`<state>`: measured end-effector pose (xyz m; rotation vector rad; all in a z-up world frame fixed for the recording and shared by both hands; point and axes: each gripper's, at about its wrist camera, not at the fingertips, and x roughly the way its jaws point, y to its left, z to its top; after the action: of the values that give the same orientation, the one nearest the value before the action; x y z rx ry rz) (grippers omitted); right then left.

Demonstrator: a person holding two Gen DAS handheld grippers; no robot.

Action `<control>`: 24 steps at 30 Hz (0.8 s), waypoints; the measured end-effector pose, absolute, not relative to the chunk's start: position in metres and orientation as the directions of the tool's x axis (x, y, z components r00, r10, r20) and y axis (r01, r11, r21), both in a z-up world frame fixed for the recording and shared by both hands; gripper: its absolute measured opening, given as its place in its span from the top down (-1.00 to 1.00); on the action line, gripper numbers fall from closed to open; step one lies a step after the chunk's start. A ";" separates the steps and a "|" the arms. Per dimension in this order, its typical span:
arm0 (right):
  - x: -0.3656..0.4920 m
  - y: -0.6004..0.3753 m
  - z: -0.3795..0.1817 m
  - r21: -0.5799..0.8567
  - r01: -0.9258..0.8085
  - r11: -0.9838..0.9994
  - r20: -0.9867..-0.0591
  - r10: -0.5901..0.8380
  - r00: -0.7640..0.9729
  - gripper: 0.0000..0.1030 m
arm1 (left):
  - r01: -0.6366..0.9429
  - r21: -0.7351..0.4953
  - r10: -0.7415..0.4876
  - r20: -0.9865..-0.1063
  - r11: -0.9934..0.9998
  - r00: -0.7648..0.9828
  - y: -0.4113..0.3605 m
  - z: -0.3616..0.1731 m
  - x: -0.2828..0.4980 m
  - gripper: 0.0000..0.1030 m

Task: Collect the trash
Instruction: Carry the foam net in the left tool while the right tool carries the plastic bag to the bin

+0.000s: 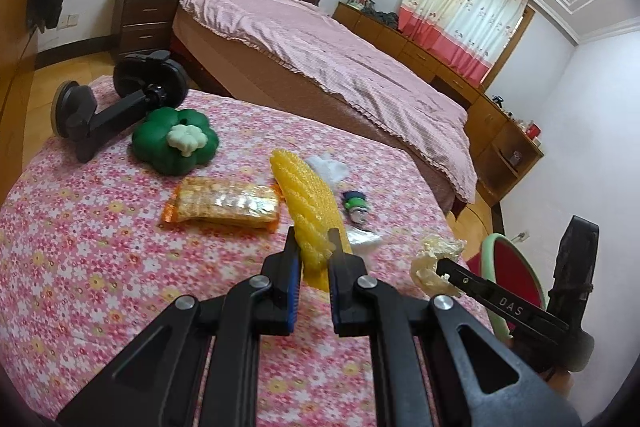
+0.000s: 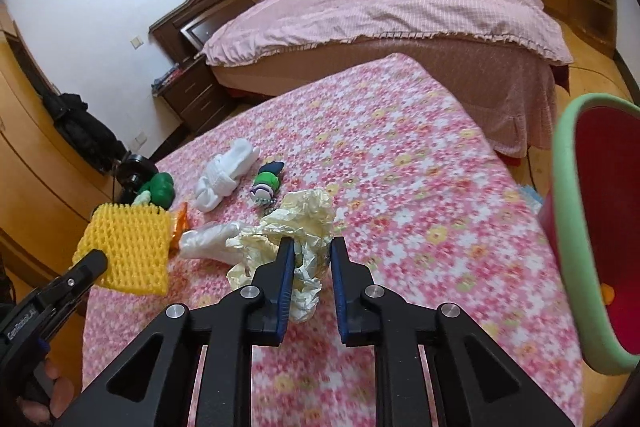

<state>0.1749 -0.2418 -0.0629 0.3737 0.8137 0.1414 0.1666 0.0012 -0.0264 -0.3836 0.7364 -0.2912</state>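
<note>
My left gripper point(image 1: 314, 239) is shut on a yellow foam net sleeve point(image 1: 304, 195), which hangs just above the floral tablecloth point(image 1: 100, 247). In the right wrist view the same net point(image 2: 128, 247) sticks up from the left gripper point(image 2: 96, 259) at the left edge. My right gripper point(image 2: 312, 251) is shut on a crumpled cream wrapper point(image 2: 304, 215), with the paper bunched between its blue pads. The left wrist view shows that wrapper point(image 1: 432, 259) at the tip of the right gripper point(image 1: 444, 265). A red bin with a green rim point(image 2: 592, 227) stands beside the table on the right.
On the cloth lie a snack packet point(image 1: 224, 203), a green pumpkin-shaped toy point(image 1: 176, 143), a white sock point(image 2: 226, 175), a small figurine point(image 2: 266, 183), a clear plastic bag point(image 2: 208, 243) and a black suction-cup holder point(image 1: 120, 99). A bed with a pink cover point(image 1: 320, 51) stands behind the table.
</note>
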 end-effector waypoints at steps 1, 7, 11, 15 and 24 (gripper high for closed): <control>0.169 -0.245 -0.060 0.380 0.022 0.925 -0.676 0.261 0.689 0.65 | 0.132 -0.436 -0.393 -0.590 0.890 0.705 -0.002 -0.024 0.164 0.79; 0.136 -0.263 -0.041 0.390 0.041 0.920 -0.637 0.237 0.734 0.65 | 0.176 -0.436 -0.425 -0.578 0.883 0.696 -0.018 -0.015 0.151 0.79; 0.114 -0.277 -0.031 0.398 0.064 0.915 -0.614 0.215 0.759 0.65 | 0.213 -0.433 -0.449 -0.570 0.876 0.688 -0.032 -0.007 0.141 0.79; 0.092 -0.294 -0.023 0.402 0.094 0.911 -0.594 0.181 0.784 0.65 | 0.253 -0.428 -0.476 -0.564 0.867 0.675 -0.049 0.000 0.134 0.79; 0.057 -0.341 -0.016 0.426 0.188 0.885 -0.574 0.103 0.813 0.65 | 0.360 -0.408 -0.542 -0.565 0.839 0.623 -0.106 0.013 0.123 0.79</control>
<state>0.0569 -0.3408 -0.0158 0.4901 0.6268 -0.0477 0.1228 -0.1059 0.0133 -0.2670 0.7332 -0.5247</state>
